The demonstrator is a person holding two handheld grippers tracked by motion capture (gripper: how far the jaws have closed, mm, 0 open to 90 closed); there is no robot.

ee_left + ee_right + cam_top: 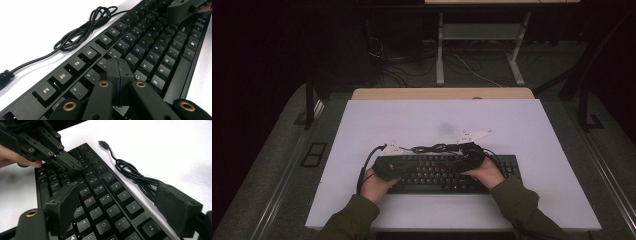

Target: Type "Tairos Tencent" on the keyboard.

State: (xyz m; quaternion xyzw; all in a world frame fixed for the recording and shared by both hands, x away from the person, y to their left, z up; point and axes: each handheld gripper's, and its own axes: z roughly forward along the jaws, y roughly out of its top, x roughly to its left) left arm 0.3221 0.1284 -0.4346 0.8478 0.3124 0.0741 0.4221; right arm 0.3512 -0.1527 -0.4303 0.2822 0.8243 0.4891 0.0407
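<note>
The keyboard (155,50) runs off the frame's edges; its key legends blur farther away.

A white table top (522,130) filled the middle, with a pale wooden edge (442,93) along its far side. Beyond it, on a dark floor, stood a grey metal desk frame (479,47) among loose cables (397,67).
</note>
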